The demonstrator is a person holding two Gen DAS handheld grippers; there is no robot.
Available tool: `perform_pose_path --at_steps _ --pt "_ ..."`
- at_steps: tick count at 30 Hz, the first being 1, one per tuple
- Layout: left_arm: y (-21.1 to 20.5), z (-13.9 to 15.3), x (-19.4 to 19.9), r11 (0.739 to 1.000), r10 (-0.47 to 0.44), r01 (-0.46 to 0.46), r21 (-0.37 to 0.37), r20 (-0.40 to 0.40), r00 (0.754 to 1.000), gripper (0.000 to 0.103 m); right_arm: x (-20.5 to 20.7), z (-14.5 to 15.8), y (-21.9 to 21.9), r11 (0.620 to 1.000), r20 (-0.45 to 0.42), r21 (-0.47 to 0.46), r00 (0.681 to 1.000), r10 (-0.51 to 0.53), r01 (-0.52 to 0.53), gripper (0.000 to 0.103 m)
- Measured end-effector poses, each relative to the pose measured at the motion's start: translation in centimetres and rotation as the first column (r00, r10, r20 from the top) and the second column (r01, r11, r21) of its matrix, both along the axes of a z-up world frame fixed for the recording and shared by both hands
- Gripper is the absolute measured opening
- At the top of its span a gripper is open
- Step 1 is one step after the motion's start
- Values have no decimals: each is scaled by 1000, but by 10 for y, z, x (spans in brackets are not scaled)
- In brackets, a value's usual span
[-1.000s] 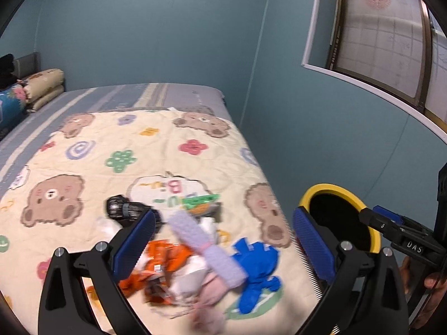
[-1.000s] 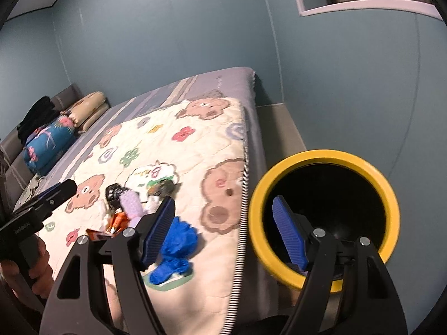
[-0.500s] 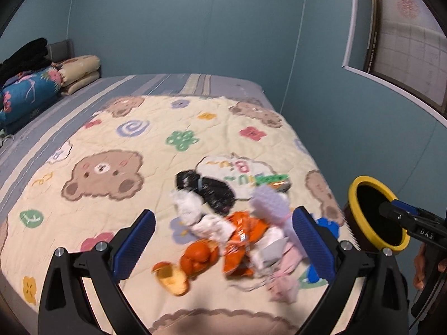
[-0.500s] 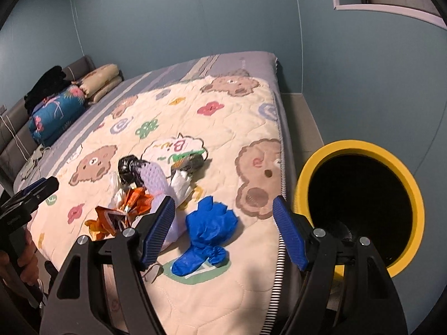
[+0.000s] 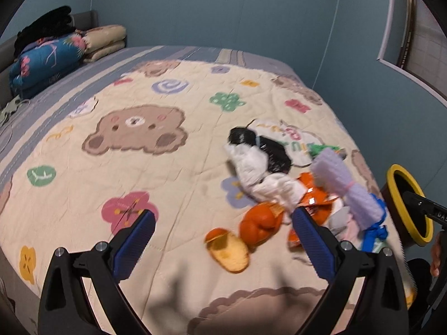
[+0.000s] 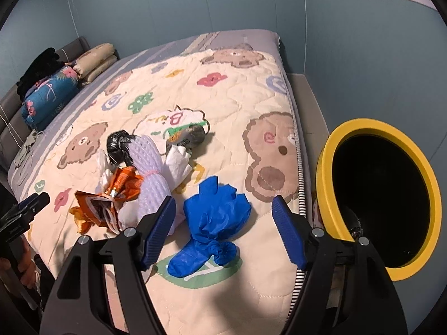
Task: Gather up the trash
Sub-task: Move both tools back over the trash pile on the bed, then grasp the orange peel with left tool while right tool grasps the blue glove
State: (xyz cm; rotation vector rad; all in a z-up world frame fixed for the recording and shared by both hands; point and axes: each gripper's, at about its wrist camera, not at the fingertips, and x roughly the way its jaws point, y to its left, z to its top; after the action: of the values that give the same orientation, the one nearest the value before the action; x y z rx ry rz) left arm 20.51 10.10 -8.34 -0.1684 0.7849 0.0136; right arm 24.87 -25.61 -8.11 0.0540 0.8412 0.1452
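A heap of trash lies on the bear-print quilt [image 5: 134, 167] near the bed's foot. It holds a crumpled blue glove [image 6: 215, 217], a lilac foam sleeve [image 6: 152, 167], orange wrappers [image 6: 111, 195], white tissue [image 5: 257, 173], a black bag [image 5: 262, 148] and an orange peel [image 5: 257, 223]. My right gripper [image 6: 223, 234] hovers open just above the blue glove, nothing between its pads. My left gripper [image 5: 220, 248] hangs open over the quilt, the orange peel and a yellow scrap [image 5: 229, 248] ahead of its right finger. A black bin with a yellow rim [image 6: 329, 173] stands beside the bed.
Folded bedding and a floral blue pillow [image 5: 47, 58] are stacked at the head of the bed. Blue walls close in on the far and right sides, with a window [image 5: 419, 33] high up. The bin sits in the narrow gap between mattress edge and wall.
Both grippers have sunk toward the bed. The left view swung left, bringing the bear print and pillows into sight. The right view swung from the bin toward the blue glove.
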Motion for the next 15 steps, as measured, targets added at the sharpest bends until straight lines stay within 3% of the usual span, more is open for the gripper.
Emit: perform_pose_path --at_steps 15 --pt "14 -55 13 1000 -1 1 1 -97 995 95 19 -37 7 1000 -84 -22 996 -8 6 65"
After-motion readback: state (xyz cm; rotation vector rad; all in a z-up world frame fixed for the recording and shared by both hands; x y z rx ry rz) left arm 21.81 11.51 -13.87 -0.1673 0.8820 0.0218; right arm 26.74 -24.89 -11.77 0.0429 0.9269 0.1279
